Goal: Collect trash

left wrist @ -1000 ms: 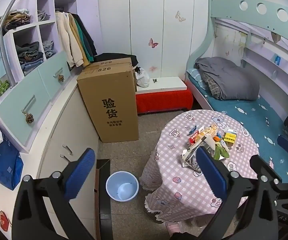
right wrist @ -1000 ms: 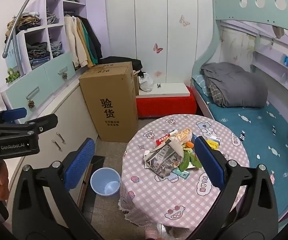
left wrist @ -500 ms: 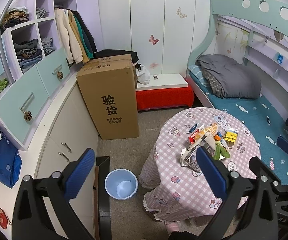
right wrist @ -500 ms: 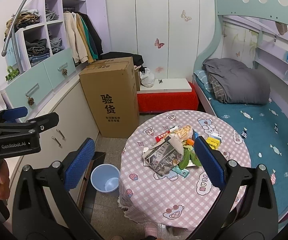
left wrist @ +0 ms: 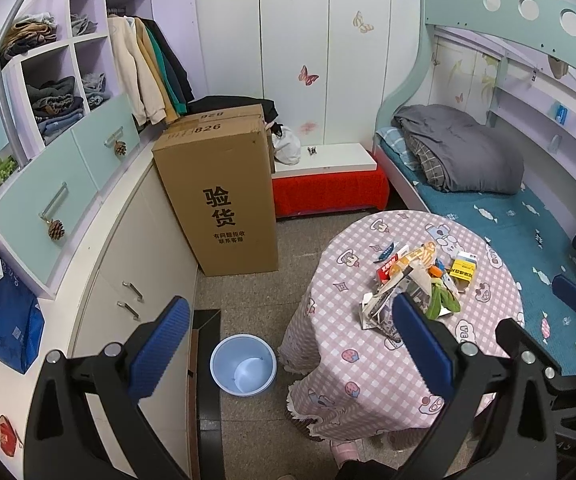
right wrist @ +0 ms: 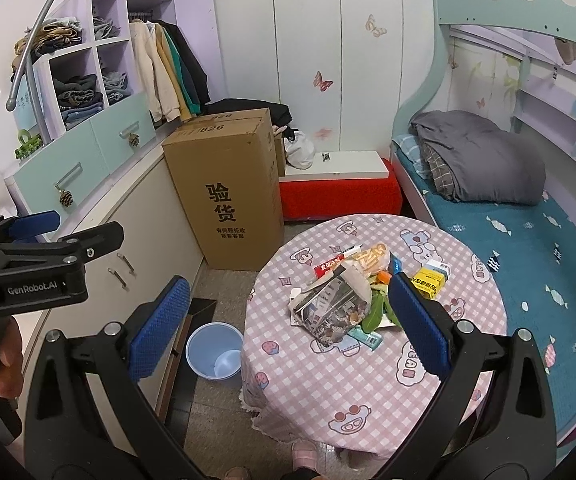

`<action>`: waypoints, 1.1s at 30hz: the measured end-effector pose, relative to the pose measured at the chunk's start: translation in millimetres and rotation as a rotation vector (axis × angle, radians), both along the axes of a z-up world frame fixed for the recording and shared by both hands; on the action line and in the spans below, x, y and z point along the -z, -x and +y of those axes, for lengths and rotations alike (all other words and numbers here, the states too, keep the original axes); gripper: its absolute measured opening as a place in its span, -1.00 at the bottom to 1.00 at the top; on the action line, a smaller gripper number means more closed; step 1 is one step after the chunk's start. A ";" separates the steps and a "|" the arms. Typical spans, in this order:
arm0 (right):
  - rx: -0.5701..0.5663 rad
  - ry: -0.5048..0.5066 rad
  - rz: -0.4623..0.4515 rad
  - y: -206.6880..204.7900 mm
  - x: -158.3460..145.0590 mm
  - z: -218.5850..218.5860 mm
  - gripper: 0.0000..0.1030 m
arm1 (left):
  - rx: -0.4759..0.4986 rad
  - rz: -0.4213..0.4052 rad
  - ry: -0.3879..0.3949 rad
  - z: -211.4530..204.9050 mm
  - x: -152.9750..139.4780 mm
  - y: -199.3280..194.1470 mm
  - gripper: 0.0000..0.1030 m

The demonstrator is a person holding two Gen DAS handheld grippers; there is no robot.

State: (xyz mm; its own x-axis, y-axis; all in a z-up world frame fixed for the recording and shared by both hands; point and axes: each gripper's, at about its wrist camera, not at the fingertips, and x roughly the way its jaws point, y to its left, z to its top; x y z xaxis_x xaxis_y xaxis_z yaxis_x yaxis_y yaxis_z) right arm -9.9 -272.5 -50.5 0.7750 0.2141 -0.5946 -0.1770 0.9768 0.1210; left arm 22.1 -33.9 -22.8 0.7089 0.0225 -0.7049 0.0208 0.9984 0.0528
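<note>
A heap of trash (right wrist: 361, 292) lies on the round table with a pink checked cloth (right wrist: 367, 384): crumpled newspaper (right wrist: 333, 306), a yellow box (right wrist: 431, 279), a red packet (right wrist: 327, 267), green scraps. The same trash heap (left wrist: 415, 284) shows in the left wrist view on the table (left wrist: 367, 372). A light blue bin (left wrist: 244, 364), empty, stands on the floor left of the table; the bin (right wrist: 214, 350) also shows in the right wrist view. My left gripper (left wrist: 288, 344) is open, high above floor and table edge. My right gripper (right wrist: 288, 328) is open above the table, holding nothing.
A tall cardboard box (left wrist: 224, 196) stands by the white cabinets (left wrist: 128, 264). A red-sided bench (left wrist: 327, 188) sits at the back wall. The bed (left wrist: 507, 216) with a grey blanket runs along the right. A hand (right wrist: 6, 364) holds the left gripper's handle.
Both grippers have drifted slightly forward and down toward the table; the view of the trash and bin has grown a little. Jaws stay open.
</note>
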 end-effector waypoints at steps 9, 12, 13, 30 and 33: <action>-0.010 0.000 0.008 4.2 -1.6 3.2 0.88 | -0.014 0.006 0.002 2.9 2.4 5.9 0.92; -0.015 0.002 0.012 5.2 -1.7 4.9 0.88 | -0.017 0.010 0.003 4.5 2.0 7.5 0.92; -0.016 0.002 0.013 5.6 -1.7 5.5 0.88 | -0.018 0.010 0.002 4.5 1.4 6.6 0.92; -0.016 0.004 0.017 13.6 -0.6 11.2 0.88 | -0.008 0.017 0.003 11.7 1.4 16.2 0.92; -0.009 0.003 0.017 19.5 1.2 13.2 0.88 | -0.002 0.018 0.003 12.8 1.1 19.6 0.92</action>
